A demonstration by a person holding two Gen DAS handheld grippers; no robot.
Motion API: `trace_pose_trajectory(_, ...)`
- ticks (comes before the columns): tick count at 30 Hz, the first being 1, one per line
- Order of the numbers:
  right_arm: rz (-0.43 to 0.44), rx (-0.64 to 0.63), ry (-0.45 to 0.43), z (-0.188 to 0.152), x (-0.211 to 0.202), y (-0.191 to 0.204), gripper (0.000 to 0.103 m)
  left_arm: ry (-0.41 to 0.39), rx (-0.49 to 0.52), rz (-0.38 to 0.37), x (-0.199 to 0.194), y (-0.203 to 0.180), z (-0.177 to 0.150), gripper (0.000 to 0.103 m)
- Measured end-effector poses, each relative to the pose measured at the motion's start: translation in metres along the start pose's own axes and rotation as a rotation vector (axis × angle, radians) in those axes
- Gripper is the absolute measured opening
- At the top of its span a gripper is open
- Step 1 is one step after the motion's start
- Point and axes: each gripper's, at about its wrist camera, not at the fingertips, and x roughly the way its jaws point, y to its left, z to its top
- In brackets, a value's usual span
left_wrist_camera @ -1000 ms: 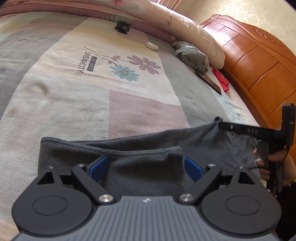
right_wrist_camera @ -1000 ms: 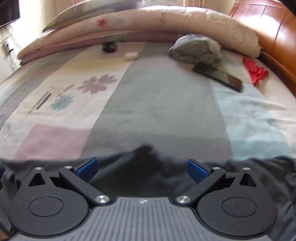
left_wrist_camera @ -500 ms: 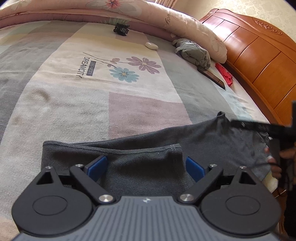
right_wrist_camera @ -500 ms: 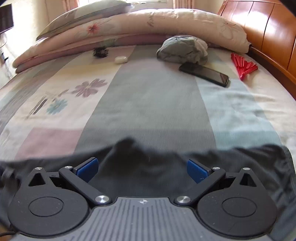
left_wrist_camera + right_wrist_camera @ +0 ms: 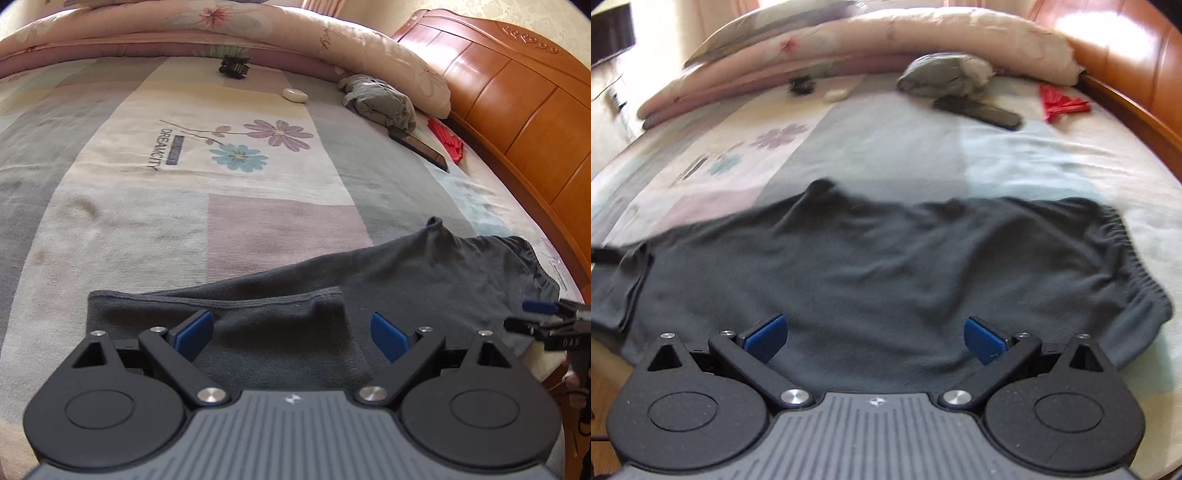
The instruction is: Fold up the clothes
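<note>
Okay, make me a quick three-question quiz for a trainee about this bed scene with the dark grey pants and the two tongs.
1. True or false: the left tongs are shut on the dark grey pants.
2. Which lies beside the dark phone, on the headboard side? A) red folded fan B) black hair clip C) white oval case
3. Fill in: the pants' gathered elastic waistband lies toward the ____ side in the right wrist view.

Key: 1 false, both tongs, including the right tongs, are open above the cloth. 2 A. 3 right.
</note>
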Motion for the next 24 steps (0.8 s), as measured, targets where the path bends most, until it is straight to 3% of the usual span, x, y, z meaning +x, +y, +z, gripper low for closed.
trace_pose_trajectory(3,-0.039,0.089,0.0,-0.001,0.004,-0.023,0.103,0.02,0.042,-0.007,0.003,-0.014,-0.002,0.092)
trace_pose_trajectory(8,-0.002,0.186,-0.022,-0.015,-0.006,-0.045,0.103,0.103,0.058,0.005,0.023,-0.023,-0.016,0.092)
trace_pose_trajectory(11,0.012,0.237,-0.071,-0.017,-0.025,-0.053,0.103,0.102,0.088,0.038,0.025,-0.033,-0.017,0.093)
trace_pose_trajectory(17,0.046,0.464,-0.18,-0.035,-0.061,-0.104,0.103,0.084,0.151,0.02,0.019,-0.056,-0.007,0.093)
trace_pose_trajectory(24,0.163,0.687,-0.209,-0.046,-0.049,-0.152,0.103,0.072,0.213,-0.018,0.024,-0.088,-0.001,0.093)
